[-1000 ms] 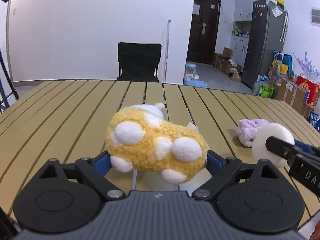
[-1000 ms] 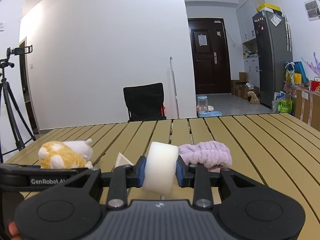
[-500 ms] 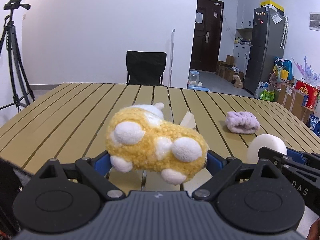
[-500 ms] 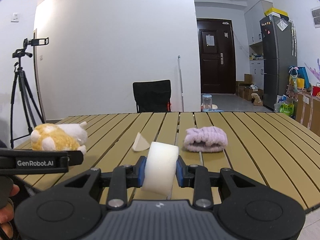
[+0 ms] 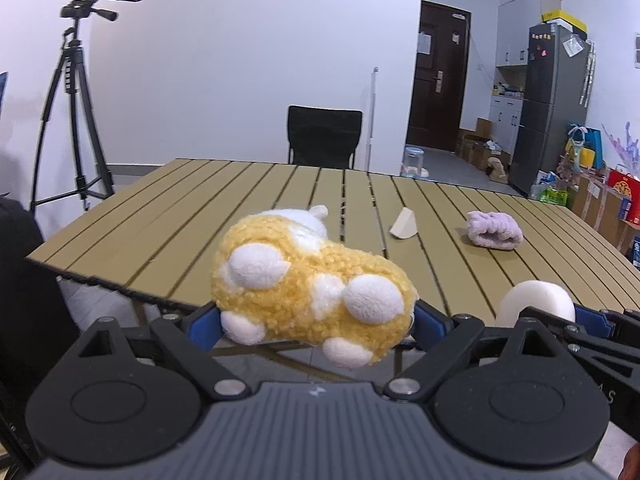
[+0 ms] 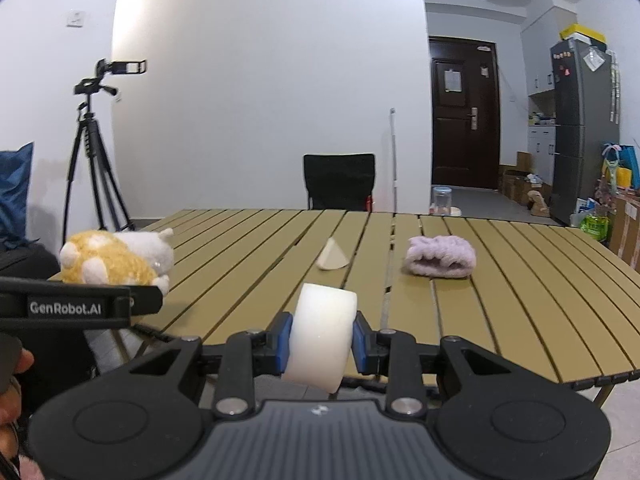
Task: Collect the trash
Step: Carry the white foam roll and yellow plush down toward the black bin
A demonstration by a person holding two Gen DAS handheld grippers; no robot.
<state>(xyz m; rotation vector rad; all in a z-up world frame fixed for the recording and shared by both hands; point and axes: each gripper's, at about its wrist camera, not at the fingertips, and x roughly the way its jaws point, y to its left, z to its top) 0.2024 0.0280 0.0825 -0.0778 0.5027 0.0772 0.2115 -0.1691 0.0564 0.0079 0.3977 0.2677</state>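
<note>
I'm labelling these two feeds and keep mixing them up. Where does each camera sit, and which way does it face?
Left wrist: sits on the left gripper, facing across the slatted table toward the black chair; its fingers clamp the yellow plush toy.
Right wrist: sits on the right gripper, facing the same way; its fingers clamp the white foam roll, and a hand shows at left.
Shared: plush toy, foam roll, purple cloth, beige wedge, tripod.

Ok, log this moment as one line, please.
left gripper: shut on plush toy | right gripper: shut on white foam roll | on table: foam wedge, purple cloth
</note>
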